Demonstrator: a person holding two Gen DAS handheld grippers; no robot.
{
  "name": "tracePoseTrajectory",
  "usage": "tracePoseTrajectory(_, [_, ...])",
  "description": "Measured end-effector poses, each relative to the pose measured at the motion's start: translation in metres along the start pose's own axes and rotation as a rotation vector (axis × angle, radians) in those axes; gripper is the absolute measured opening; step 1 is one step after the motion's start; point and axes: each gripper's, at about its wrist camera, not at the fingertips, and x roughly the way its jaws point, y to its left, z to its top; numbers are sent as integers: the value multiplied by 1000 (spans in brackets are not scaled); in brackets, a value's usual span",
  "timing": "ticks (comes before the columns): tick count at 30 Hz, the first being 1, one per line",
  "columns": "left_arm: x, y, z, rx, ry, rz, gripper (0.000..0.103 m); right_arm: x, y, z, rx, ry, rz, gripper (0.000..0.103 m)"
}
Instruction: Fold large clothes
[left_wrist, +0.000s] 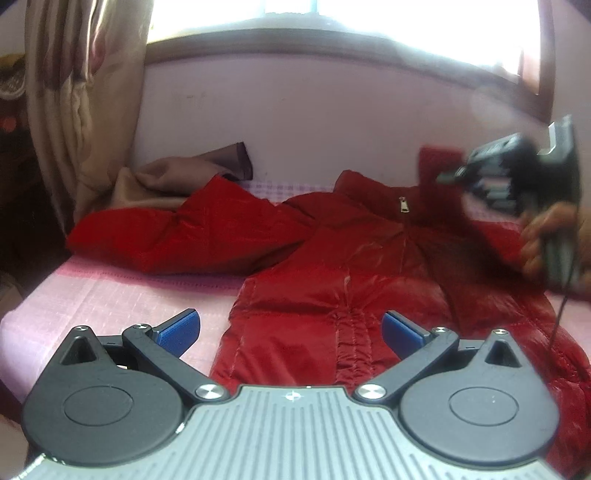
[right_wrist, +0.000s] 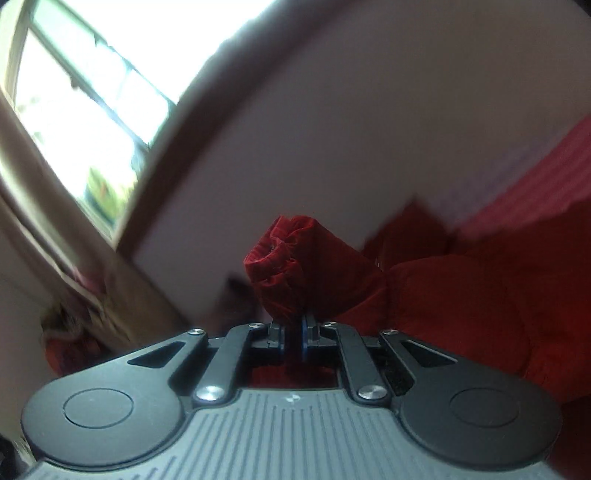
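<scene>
A shiny red padded jacket (left_wrist: 332, 266) lies front up on a pink bed (left_wrist: 110, 295), zipper pull near the collar, one sleeve (left_wrist: 177, 232) stretched out to the left. My left gripper (left_wrist: 291, 328) is open and empty, hovering over the jacket's lower hem. My right gripper (right_wrist: 293, 332) is shut on the other red sleeve (right_wrist: 295, 258), its cuff sticking up past the fingers. In the left wrist view the right gripper (left_wrist: 447, 177) is raised at the right, blurred, holding the cuff above the jacket's shoulder.
A pale wall (left_wrist: 332, 122) and a bright window run behind the bed. A beige curtain (left_wrist: 85, 110) hangs at the left. A tan cloth (left_wrist: 159, 181) lies at the bed's far left by the wall.
</scene>
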Motion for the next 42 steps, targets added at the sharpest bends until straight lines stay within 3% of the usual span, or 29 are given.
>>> tracePoseTrajectory(3, [3,7,-2,-14,12,-7,103,29,15,-42,-74,86,-58,7])
tracePoseTrajectory(8, [10,12,-6,-29,32,-15,103,71,20,-70,-227,166,-173,7])
tracePoseTrajectory(15, [19,13,-9,-32,59,-21,103,91,26,-88,-372,191,-214,9])
tracePoseTrajectory(22, [22,26,-7,-102,89,-39,103,106,36,-107,-515,223,-288,14])
tracePoseTrajectory(31, [15,23,-6,-84,74,-26,103,114,65,-153,-842,175,-467,21])
tracePoseTrajectory(42, [15,27,-6,-86,75,-18,103,119,76,-172,-986,134,-557,27])
